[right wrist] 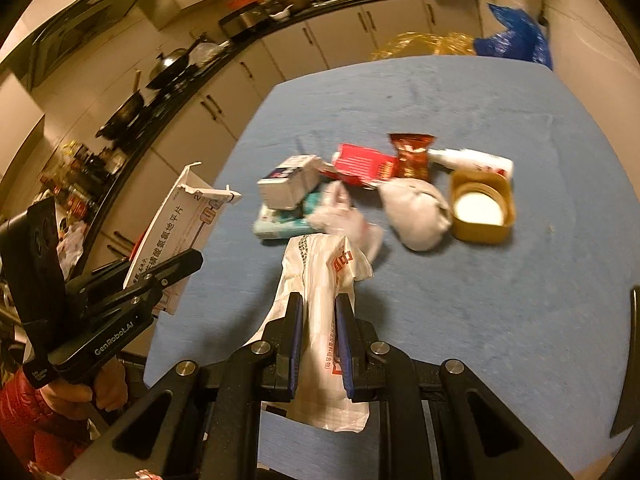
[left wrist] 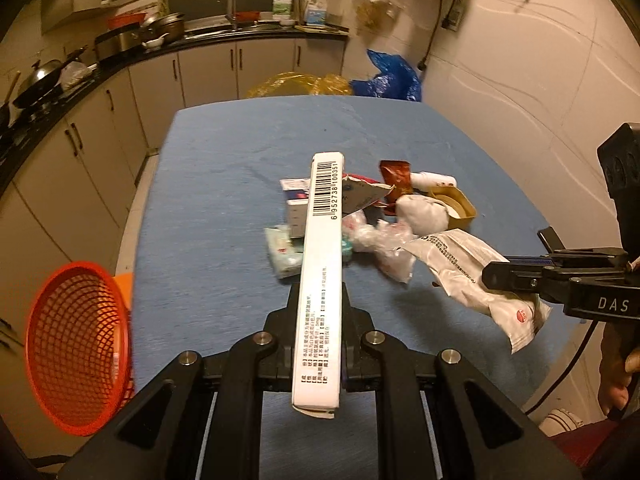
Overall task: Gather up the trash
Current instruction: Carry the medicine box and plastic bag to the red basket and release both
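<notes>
My left gripper [left wrist: 320, 300] is shut on a long white carton [left wrist: 322, 264] with a barcode, held above the blue table [left wrist: 224, 184]. The right wrist view shows that left gripper [right wrist: 192, 260] at the left with the carton [right wrist: 176, 224], whose far end is torn open. My right gripper [right wrist: 319, 304] is shut on a crumpled white plastic wrapper [right wrist: 320, 264] with red print. From the left wrist view, the right gripper [left wrist: 492, 276] holds the wrapper [left wrist: 472, 276] at the right. A trash pile lies mid-table: small boxes [right wrist: 286, 184], red packet [right wrist: 412, 152], white pouch [right wrist: 416, 212], gold tin [right wrist: 480, 208].
A red mesh basket [left wrist: 76, 344] stands tilted beside the table's left edge, lower than the tabletop. Kitchen cabinets and a counter with pans [left wrist: 40, 84] run along the left and back. Yellow and blue plastic bags [left wrist: 392, 76] sit behind the table's far edge. A person's hand [right wrist: 100, 388] grips the left handle.
</notes>
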Action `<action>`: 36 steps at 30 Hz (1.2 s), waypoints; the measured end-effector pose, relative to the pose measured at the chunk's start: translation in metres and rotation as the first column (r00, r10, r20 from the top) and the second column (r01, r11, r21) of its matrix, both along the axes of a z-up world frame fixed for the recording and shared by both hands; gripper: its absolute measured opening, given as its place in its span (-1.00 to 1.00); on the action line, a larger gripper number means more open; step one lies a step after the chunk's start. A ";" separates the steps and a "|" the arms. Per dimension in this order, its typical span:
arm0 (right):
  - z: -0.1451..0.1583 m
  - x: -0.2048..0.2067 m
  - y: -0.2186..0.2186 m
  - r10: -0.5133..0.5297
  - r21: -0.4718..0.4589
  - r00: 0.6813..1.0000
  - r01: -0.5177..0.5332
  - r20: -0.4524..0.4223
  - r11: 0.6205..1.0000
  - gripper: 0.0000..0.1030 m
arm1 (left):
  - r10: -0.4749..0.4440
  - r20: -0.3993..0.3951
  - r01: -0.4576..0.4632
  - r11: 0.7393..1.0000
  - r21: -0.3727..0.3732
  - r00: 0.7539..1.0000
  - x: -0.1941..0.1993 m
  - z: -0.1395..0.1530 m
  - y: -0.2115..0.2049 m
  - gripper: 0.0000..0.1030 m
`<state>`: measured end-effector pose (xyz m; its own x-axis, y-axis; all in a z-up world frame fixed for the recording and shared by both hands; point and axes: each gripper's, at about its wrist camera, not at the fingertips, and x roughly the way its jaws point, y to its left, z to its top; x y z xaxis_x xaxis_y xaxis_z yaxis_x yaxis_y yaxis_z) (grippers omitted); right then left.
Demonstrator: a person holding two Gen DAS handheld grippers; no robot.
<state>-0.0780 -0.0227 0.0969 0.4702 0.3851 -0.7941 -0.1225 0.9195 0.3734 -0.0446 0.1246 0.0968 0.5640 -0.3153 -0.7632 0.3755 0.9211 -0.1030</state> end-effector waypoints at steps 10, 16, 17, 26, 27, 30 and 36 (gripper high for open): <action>0.002 0.010 0.037 0.062 0.001 0.998 -0.062 0.014 0.998 -0.67 | 0.046 0.026 -0.047 0.999 0.021 0.999 -0.007 0.004 0.034 -0.75; 0.003 0.013 0.053 0.083 -0.006 0.996 -0.083 0.016 0.997 -0.67 | 0.067 0.037 -0.067 0.998 0.019 0.997 -0.009 0.006 0.051 -0.75; 0.003 0.013 0.056 0.085 -0.007 0.996 -0.085 0.017 0.996 -0.67 | 0.070 0.037 -0.071 0.997 0.018 0.997 -0.009 0.006 0.053 -0.75; 0.008 0.013 0.070 0.097 -0.024 0.995 -0.097 0.027 0.995 -0.67 | 0.093 0.050 -0.093 0.996 -0.001 0.994 -0.011 0.010 0.073 -0.75; 0.009 0.013 0.072 0.099 -0.026 0.995 -0.098 0.029 0.995 -0.67 | 0.096 0.052 -0.096 0.995 -0.002 0.994 -0.012 0.010 0.075 -0.75; 0.010 0.012 0.075 0.104 -0.030 0.994 -0.103 0.035 0.994 -0.67 | 0.104 0.054 -0.104 0.995 -0.007 0.993 -0.014 0.010 0.080 -0.75; 0.015 0.014 0.088 0.121 -0.034 0.992 -0.119 0.044 0.992 -0.67 | 0.120 0.066 -0.119 0.993 -0.014 0.991 -0.019 0.013 0.094 -0.75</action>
<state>-0.0643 0.0648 0.1117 0.4580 0.4161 -0.7855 -0.2488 0.9084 0.3361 -0.0633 0.2182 0.1096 0.6474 -0.2498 -0.7201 0.2690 0.9588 -0.0908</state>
